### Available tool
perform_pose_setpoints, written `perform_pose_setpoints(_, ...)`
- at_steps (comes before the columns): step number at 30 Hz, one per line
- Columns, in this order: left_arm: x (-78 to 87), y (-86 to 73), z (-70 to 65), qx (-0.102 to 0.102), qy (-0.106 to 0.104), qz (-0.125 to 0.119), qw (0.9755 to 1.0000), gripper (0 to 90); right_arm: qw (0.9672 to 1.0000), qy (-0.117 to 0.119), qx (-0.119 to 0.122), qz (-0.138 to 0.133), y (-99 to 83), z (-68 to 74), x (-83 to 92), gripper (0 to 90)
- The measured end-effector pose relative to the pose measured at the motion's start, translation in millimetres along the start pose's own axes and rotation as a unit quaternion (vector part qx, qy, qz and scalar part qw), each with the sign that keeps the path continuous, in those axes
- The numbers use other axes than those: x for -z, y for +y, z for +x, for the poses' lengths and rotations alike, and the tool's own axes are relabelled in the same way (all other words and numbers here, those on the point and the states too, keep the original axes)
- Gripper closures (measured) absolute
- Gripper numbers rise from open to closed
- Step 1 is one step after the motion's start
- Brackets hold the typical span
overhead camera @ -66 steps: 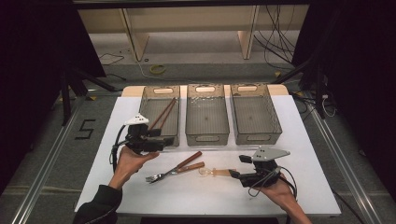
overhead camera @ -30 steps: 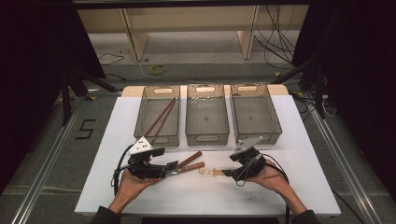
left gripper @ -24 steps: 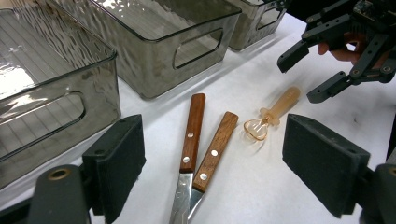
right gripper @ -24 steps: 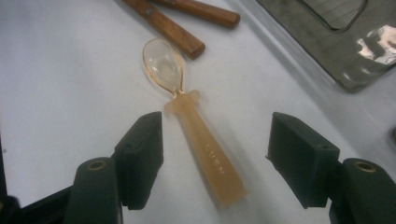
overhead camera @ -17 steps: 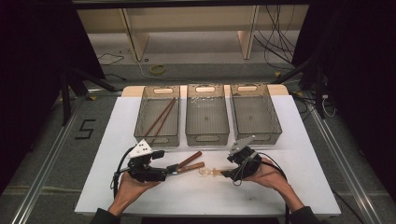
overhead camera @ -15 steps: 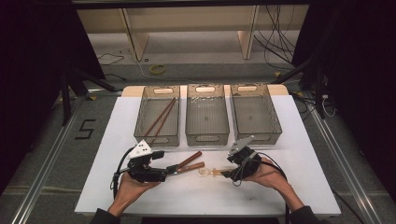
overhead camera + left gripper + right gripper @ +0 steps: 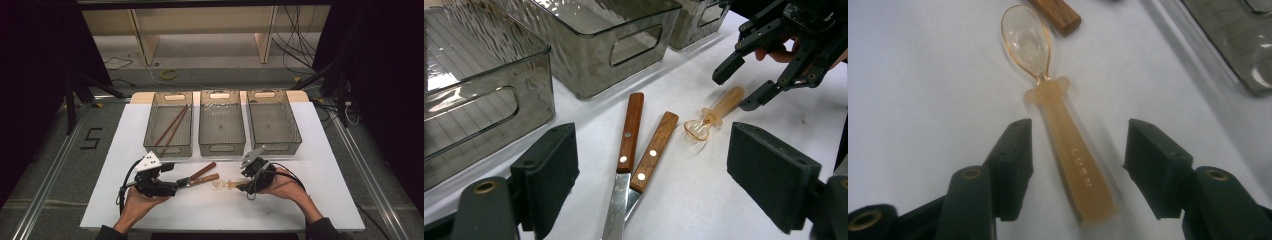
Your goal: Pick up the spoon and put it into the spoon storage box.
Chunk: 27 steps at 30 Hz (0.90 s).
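A clear amber spoon (image 7: 1063, 130) lies on the white table (image 7: 310, 150), bowl pointing away from my right gripper (image 7: 1083, 150). Those jaws stand either side of the spoon's handle without touching it and have just been closing. From above, the right gripper (image 7: 243, 184) is at the spoon (image 7: 224, 184). Two wood-handled utensils (image 7: 631, 130) lie side by side in front of my left gripper (image 7: 659, 172). It is open, with their metal ends between its jaws and untouched. The left gripper (image 7: 175, 186) is at the front left.
Three grey see-through bins stand in a row at the back: the left bin (image 7: 168, 150) holds two brown chopsticks (image 7: 171, 125), beside it the middle bin (image 7: 221, 147) and right bin (image 7: 274, 146). Dark floor and cables surround the table.
Since the earliest frame my left gripper came down from the left bin to the wood-handled utensils. My right gripper moved in to the spoon's handle. Both hands have barely moved lately.
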<state>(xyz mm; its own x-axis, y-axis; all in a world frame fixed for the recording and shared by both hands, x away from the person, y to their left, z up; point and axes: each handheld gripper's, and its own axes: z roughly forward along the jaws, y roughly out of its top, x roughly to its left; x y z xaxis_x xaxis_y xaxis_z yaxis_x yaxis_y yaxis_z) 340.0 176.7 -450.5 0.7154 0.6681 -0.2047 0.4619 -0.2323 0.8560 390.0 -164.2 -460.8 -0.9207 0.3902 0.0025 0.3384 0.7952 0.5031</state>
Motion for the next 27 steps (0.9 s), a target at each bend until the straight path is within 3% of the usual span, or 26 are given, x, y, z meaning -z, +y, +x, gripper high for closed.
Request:
perform_pose_setpoints(12, 1.7, -5.3, 0.3, 0.002, 0.002, 0.006, 1.0, 19.8, 0.9993, -0.001, 0.013, 0.034, 3.7, 2.3, -12.2, 57.4)
perform_pose_setpoints(16, 4.1, -6.2, -0.4, 0.0, 0.007, 0.003, 1.0, 20.1, 0.9992, -0.005, 0.014, 0.038, 3.9, 3.8, -11.3, 65.2)
perform_pose_setpoints(21, 4.2, -7.4, 1.4, 0.0, 0.01, 0.004, 0.9999, 20.6, 0.9981, -0.01, 0.041, 0.045, 5.5, 7.7, -11.4, 71.4)
perform_pose_setpoints(22, 4.0, -7.5, 1.8, 0.001, 0.01, 0.005, 0.9999, 20.7, 0.9981, -0.009, 0.037, 0.049, 5.9, 9.3, -10.7, 72.6)
perform_pose_setpoints(27, 2.7, -9.4, 3.6, -0.001, 0.013, 0.01, 0.9999, 21.1, 0.9962, -0.012, 0.073, 0.048, 4.8, 12.0, -9.7, 75.9)
